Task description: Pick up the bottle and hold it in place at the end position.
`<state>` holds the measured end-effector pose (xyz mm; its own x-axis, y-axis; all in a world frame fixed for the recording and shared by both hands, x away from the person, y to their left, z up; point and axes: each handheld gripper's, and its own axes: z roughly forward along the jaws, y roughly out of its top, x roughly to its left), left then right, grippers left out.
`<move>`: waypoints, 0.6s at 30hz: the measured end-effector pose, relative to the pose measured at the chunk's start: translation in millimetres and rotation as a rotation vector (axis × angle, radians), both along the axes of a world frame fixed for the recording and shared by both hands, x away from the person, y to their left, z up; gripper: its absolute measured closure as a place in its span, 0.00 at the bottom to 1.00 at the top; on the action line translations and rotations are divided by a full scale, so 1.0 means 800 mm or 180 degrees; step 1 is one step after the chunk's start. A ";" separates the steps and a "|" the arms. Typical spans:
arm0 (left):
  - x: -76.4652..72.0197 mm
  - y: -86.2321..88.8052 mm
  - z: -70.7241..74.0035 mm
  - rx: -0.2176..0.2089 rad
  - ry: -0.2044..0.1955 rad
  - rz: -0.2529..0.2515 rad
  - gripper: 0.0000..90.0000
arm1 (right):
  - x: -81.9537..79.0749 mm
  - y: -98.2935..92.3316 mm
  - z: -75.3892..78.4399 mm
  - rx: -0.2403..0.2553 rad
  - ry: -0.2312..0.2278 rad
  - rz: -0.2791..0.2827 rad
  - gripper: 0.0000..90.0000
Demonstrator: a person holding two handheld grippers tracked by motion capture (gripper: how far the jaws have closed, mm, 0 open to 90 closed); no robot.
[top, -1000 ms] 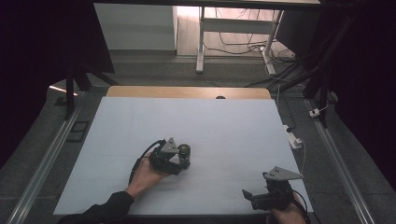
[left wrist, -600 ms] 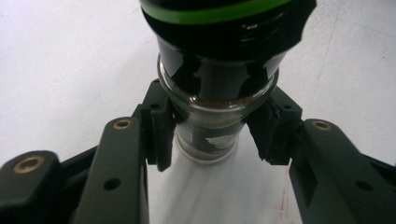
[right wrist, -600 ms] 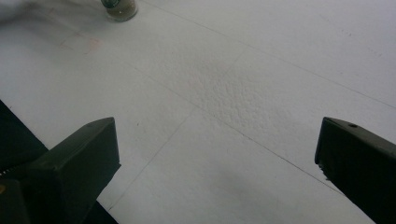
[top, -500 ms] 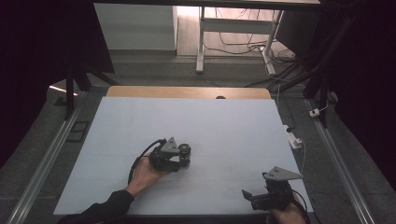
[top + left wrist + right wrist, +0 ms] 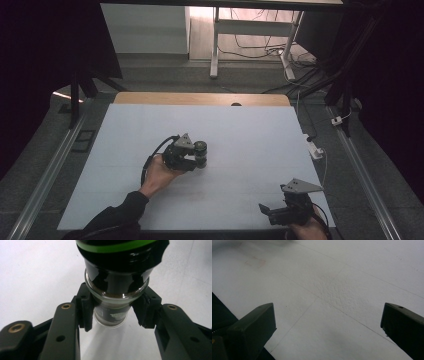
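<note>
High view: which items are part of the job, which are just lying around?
In the job:
- dark glass bottle with green band, clamped in the left tool
- right tool, open, waiting over the white table

Lying about:
- white power adapter at the table's right edge
- floor cables beyond the table

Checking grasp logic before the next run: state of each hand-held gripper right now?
Left hand-held gripper: closed on the dark glass bottle, pads pressing its lower body.
Right hand-held gripper: open, nothing between the jaws, over the white table.
</note>
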<state>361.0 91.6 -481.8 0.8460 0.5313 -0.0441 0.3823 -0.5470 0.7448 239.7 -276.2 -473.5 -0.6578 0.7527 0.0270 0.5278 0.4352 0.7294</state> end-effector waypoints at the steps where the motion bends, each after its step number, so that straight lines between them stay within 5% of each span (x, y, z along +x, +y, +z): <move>1: 0.003 -0.001 0.001 -0.0002 -0.0027 -0.0001 0.59 | 0.000 0.000 0.000 0.0004 0.0002 -0.0004 0.00; 5: 0.017 -0.007 0.004 0.0081 -0.0081 -0.0008 0.59 | 0.000 0.000 0.000 0.0000 0.0001 0.0004 0.00; 18: 0.047 -0.010 -0.009 0.0051 -0.0073 0.0143 0.59 | 0.000 0.000 0.000 0.0010 0.0013 0.0015 0.00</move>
<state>398.3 83.8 -488.9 0.8219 0.5694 -0.0161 0.3898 -0.5416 0.7448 239.7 -276.4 -473.7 -0.6611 0.7496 0.0320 0.5288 0.4353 0.7286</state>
